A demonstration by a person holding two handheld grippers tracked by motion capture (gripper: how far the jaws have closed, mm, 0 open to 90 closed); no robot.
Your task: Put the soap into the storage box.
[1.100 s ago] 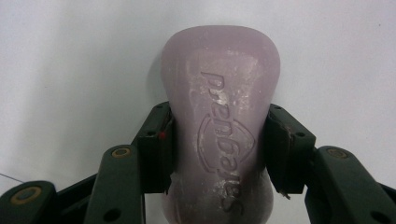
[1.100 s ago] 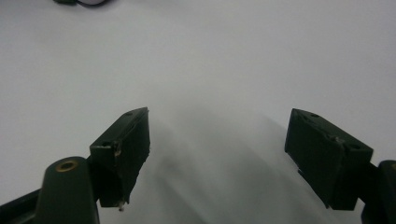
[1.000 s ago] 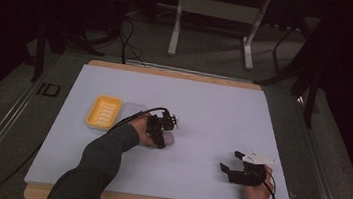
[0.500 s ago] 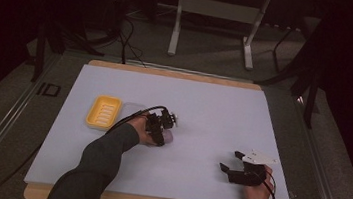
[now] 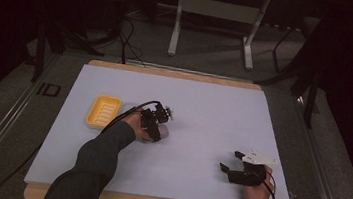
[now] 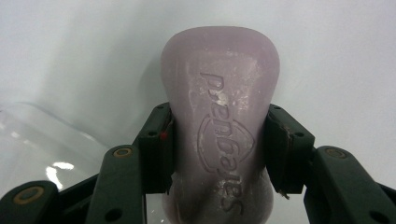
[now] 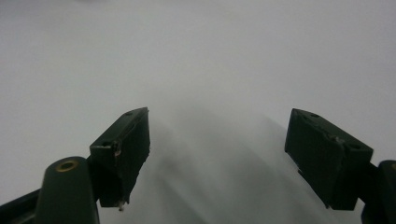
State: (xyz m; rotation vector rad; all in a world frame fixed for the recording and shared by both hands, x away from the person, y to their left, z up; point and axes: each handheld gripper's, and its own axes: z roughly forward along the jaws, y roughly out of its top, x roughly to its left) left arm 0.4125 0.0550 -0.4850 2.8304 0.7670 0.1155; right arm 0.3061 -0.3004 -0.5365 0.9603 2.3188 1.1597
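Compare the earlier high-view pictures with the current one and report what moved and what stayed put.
Nothing has visibly changed. The left gripper remains clamped across the narrow middle of the pale purple soap bar beside the yellow soap dish. The right gripper stays near the table's front right corner, jaws open with nothing between them.
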